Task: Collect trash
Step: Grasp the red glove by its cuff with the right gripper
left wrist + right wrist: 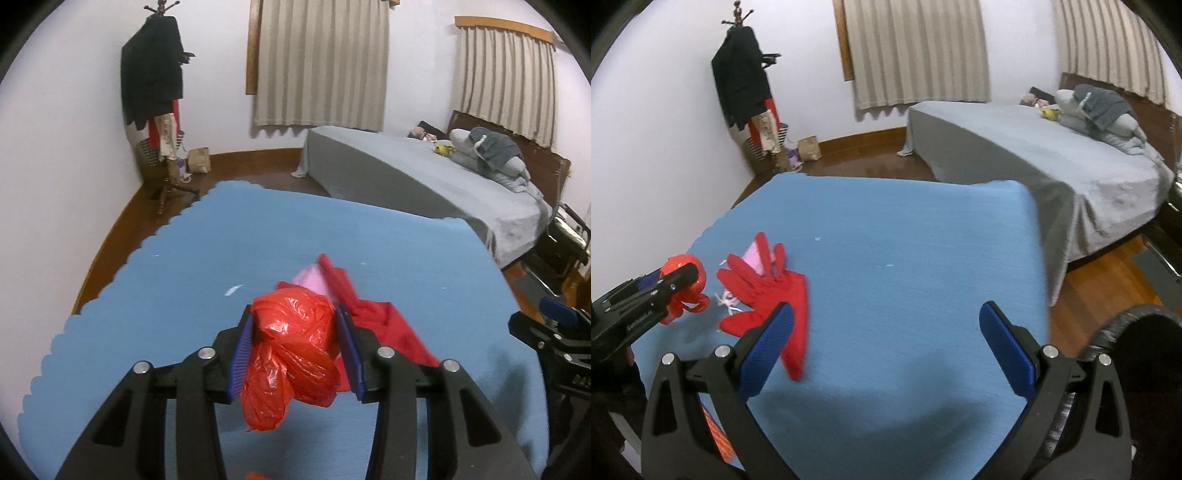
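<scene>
- Between the blue pads of the left gripper [295, 354], a crumpled red plastic bag [291, 354] is clamped, lifted off the blue mat [147, 288].
- Right gripper [886, 347] hangs wide apart, empty.
- Red fabric glove [764, 280] and pink scrap [753, 258] remain uncollected.

A bedroom in a home is being shown. A bed [424, 177] covered by a grey sheet is being seen along the far wall, with pillows and bundled grey bedding [487, 151] piled against a dark wooden headboard [546, 162]. Two windows are being covered by striped beige curtains [321, 62]. A wooden coat stand [159, 96] in the corner is being hung with a dark jacket and other clothes. Polished wooden flooring [871, 166] and a wooden skirting board are being seen beneath white walls.
</scene>
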Action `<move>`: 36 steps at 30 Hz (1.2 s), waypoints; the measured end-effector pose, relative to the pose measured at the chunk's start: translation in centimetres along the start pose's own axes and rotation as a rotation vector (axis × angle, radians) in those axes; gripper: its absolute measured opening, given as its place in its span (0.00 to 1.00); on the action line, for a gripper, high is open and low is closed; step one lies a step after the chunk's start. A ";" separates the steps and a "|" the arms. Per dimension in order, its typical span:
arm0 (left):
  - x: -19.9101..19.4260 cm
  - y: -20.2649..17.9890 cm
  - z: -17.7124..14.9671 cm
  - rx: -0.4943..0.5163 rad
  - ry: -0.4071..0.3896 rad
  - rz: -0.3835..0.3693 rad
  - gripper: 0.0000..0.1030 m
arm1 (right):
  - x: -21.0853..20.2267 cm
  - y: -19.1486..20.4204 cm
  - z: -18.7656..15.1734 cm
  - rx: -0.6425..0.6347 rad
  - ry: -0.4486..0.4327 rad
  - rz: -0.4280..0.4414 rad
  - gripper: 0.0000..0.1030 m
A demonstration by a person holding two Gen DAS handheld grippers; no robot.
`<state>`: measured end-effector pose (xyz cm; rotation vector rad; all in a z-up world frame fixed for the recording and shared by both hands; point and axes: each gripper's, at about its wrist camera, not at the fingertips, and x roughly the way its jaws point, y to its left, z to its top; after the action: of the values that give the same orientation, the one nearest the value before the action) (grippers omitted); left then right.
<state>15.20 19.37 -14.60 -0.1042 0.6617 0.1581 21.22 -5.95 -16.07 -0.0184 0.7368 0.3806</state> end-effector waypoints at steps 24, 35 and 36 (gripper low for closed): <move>0.8 5.1 -1.4 -0.071 0.020 0.074 0.42 | 7.7 8.2 0.2 -0.121 0.139 0.100 0.94; 0.9 5.0 -1.3 -0.076 0.021 0.073 0.42 | 8.5 8.5 -0.3 -0.124 0.199 0.147 0.40; 0.9 5.1 -1.3 -0.076 0.021 0.073 0.42 | 8.5 8.3 -0.2 -0.119 0.201 0.153 0.31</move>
<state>14.17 24.25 -16.42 -0.1550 0.6814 0.2523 23.95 4.55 -20.88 -0.1143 0.9157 0.5747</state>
